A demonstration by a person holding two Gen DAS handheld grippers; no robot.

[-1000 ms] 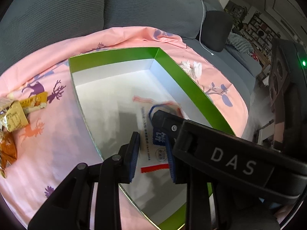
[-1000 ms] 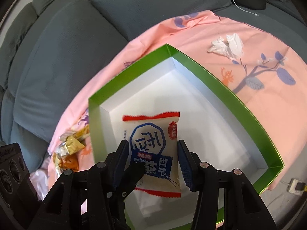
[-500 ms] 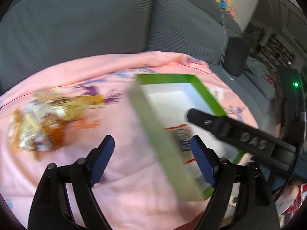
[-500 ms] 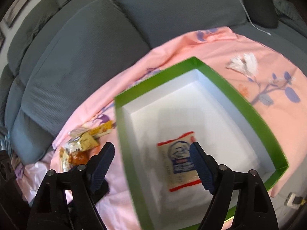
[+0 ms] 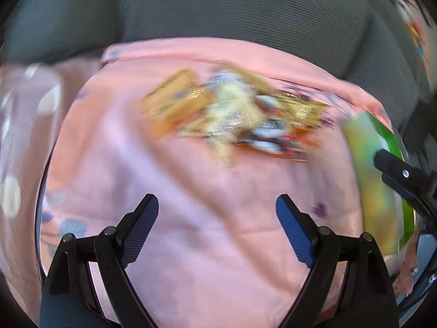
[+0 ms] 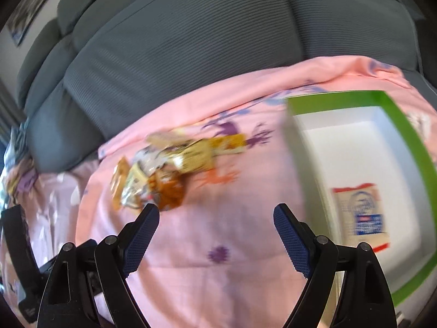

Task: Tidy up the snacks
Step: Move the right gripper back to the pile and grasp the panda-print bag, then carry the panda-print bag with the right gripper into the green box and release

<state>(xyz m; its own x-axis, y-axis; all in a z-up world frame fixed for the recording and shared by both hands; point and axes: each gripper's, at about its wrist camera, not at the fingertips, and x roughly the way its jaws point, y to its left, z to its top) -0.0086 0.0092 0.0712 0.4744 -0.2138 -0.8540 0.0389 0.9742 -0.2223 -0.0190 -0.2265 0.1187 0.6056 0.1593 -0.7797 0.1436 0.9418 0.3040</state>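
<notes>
Both grippers stand with their blue-padded fingers spread wide and nothing between them: the left gripper (image 5: 217,228) and the right gripper (image 6: 216,228) each hover above a pink patterned cloth (image 6: 218,273) draped over a grey sofa (image 6: 204,32). Ahead of both pairs of fingers lies a loose pile of snack packets (image 6: 169,169), yellow, orange and silver wrappers heaped together on the cloth, blurred in the left wrist view (image 5: 232,117). To the right of the pile sits a green-rimmed box (image 6: 409,136) with a white interior, and inside it one white snack packet (image 6: 360,216) with blue print and red edges lies flat on the box floor. The box edge (image 5: 377,180) also shows beside the pile in the left view.
</notes>
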